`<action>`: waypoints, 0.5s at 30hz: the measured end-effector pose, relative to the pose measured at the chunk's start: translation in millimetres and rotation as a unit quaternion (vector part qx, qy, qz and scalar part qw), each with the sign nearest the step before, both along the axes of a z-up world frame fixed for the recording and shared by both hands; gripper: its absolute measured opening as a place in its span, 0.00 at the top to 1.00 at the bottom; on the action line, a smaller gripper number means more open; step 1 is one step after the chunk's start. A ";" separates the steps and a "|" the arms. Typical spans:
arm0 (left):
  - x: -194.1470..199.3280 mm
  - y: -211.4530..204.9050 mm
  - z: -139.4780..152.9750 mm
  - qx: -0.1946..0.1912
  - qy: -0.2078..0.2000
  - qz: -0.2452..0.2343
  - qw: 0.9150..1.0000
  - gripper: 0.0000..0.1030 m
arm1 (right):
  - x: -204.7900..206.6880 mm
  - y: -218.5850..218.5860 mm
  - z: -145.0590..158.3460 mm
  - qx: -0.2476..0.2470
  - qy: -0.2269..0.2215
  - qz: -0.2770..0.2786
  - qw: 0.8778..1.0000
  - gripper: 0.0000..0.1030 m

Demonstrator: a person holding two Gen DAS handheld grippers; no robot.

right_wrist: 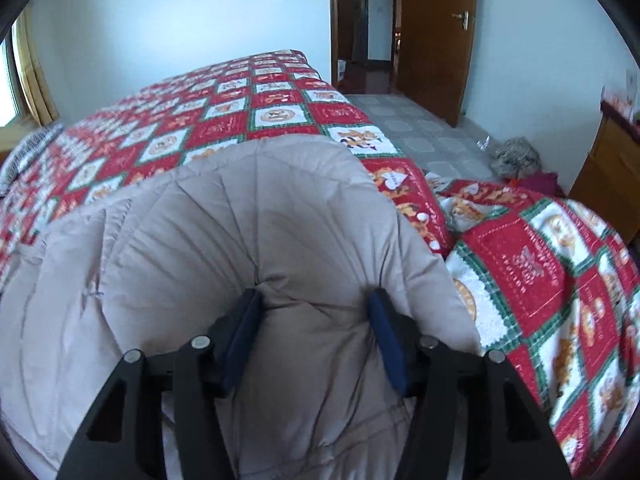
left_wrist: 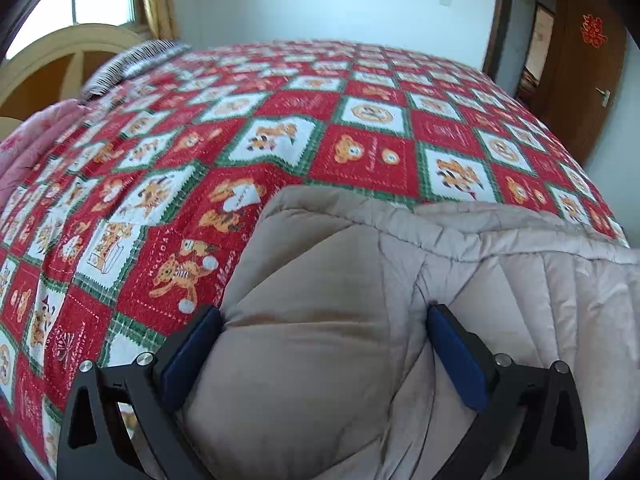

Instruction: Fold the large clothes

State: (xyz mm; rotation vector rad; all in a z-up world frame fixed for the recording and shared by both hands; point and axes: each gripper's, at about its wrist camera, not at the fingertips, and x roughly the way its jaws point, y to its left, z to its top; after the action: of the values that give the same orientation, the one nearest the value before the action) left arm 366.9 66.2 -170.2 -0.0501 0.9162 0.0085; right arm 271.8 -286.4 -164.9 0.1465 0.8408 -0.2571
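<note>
Beige quilted padded garment, puffy and thick, stitched in long channels, bunched into soft folds and creases with a faint brownish smudge near the middle. Spread over the near part of a bed under a red, white and green checked bedspread printed with orange bears. Left hand-held gripper clamped around a fat fold of that garment, blue pads pressed into the fabric on both sides, jaws held wide by the bulk between them. More of the garment running off to the right of it, hem edge lying just ahead. Right hand-held gripper likewise pinching a thick bundle of the same cloth, jaws partly apart, wrinkles radiating from the pinch. Rounded edge of the garment directly ahead, bedspread beyond and to the right. Further right, tiled floor and an open wooden door. Far left of the left one, a striped pillow and pink bedding.
</note>
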 end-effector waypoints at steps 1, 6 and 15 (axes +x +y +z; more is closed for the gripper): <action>-3.9 6.4 8.9 -0.016 0.015 -0.024 0.999 0.01 | -2.5 -0.9 1.5 0.001 -0.002 0.002 1.000 0.43; -63.7 56.2 60.4 -0.106 -0.046 -0.041 0.992 0.01 | -54.9 9.1 34.0 0.045 -0.100 0.031 0.994 0.84; -195.2 121.3 43.0 -0.188 -0.079 0.025 0.979 0.01 | -47.5 131.5 42.1 0.061 -0.115 0.195 0.972 0.84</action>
State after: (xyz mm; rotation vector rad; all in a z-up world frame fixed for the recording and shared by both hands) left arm 171.7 187.4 -127.2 -0.4199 0.7472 -0.1201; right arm 224.3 -154.9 -122.9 0.1195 0.6387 0.1802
